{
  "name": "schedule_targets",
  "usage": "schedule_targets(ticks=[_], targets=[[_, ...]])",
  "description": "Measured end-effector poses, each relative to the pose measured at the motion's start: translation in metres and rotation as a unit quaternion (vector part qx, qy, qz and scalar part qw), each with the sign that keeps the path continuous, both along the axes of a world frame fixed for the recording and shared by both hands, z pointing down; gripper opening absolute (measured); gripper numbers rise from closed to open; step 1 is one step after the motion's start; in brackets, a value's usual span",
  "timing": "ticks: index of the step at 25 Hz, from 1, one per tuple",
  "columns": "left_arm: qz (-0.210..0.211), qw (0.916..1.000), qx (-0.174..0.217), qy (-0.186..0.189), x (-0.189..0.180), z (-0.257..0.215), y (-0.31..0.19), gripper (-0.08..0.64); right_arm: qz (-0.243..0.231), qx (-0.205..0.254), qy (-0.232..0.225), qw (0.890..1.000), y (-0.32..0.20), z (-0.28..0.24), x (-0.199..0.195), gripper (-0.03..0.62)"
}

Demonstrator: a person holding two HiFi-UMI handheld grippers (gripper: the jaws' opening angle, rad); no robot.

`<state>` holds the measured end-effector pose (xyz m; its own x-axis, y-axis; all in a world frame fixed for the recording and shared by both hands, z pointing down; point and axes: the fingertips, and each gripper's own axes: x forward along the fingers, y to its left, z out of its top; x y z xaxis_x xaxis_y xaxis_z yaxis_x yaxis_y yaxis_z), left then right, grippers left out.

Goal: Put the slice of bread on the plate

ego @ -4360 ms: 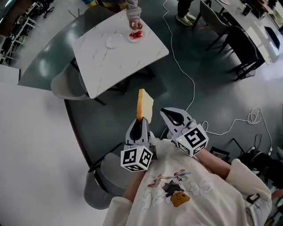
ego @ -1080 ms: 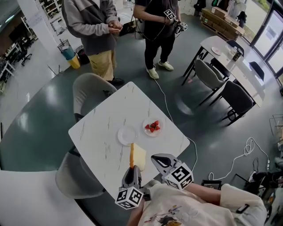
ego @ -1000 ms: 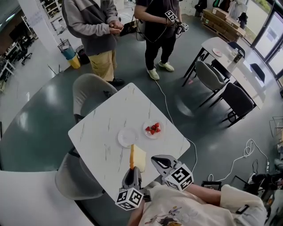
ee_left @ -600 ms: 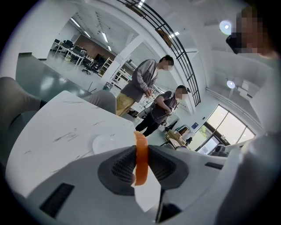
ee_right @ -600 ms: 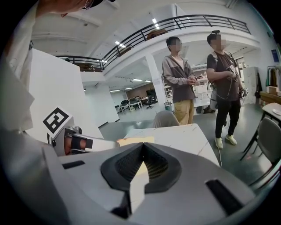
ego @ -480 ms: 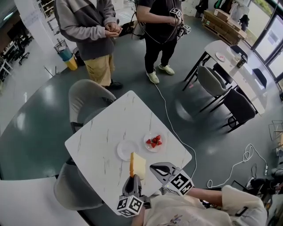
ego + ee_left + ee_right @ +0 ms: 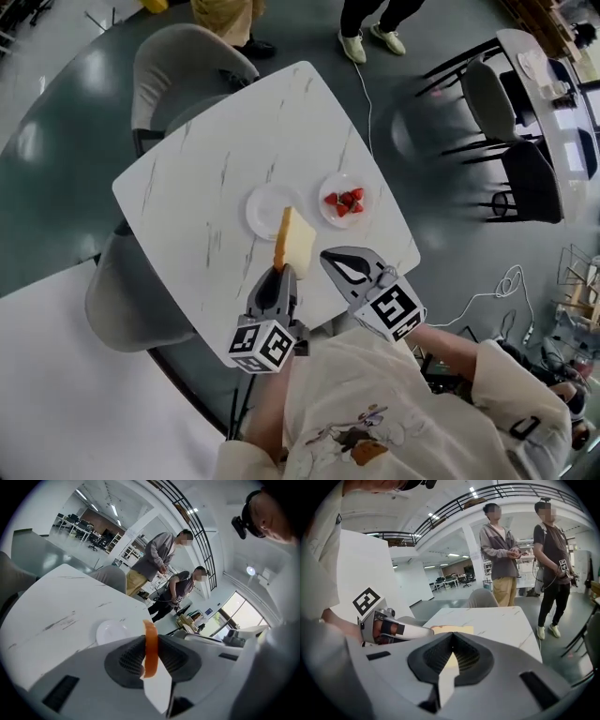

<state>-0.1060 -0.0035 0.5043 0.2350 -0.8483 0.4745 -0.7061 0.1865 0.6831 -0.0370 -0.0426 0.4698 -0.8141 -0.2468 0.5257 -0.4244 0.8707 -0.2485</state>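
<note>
2 grippers sit low over the near edge of the table. Left gripper is clamped on the slice of bread, jaws narrow, pads on both faces. The slice stands on edge and sticks out ahead of the jaws. Judgement: gripped by its lower part so it can be tipped flat onto the plate.

The slice hangs above the table just short of the plate, not touching it. The plate is empty, near the table's middle. The strawberry plate lies just beside it, toward the right edge.

Right gripper is alongside, jaws together on nothing, probably kept clear. Both grippers point forward and somewhat down, forearms drawn in close to the person's chest.
</note>
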Motion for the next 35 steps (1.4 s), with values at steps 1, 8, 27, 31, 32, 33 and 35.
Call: schedule_targets(ticks=[1, 8, 27, 31, 32, 33, 35], targets=[[0.001, 1.0, -0.004, 0.002, -0.002, 0.006, -0.001, 0.091, -0.006, -0.001, -0.001, 1.0, -0.001, 0.004, -0.005, -0.005], [0.006, 0.9994, -0.018, 0.03, -0.013, 0.034, -0.018, 0.091, -0.044, -0.015, 0.031, 0.998, -0.012, 0.028, -0.027, -0.005], [0.0, 0.9994, -0.009, 0.034, -0.04, 0.084, -0.055, 0.091, -0.025, -0.006, 0.029, 0.999, -0.055, 0.101, -0.061, -0.005], [0.006, 0.9995, -0.02, 0.023, -0.048, 0.097, -0.057, 0.091, -0.016, -0.004, 0.032, 0.999, -0.063, 0.123, -0.068, -0.005], [0.01, 0.9995, -0.027, 0.015, -0.05, 0.101, -0.056, 0.091, -0.017, -0.005, 0.037, 0.999, -0.065, 0.128, -0.07, -0.005], [0.015, 0.9993, -0.034, 0.003, -0.051, 0.105, -0.056, 0.091, -0.016, -0.007, 0.041, 0.999, -0.067, 0.133, -0.072, -0.005], [0.028, 0.9979, -0.049, -0.032, -0.054, 0.112, -0.054, 0.092, -0.014, -0.013, 0.051, 0.999, -0.069, 0.147, -0.073, -0.005]])
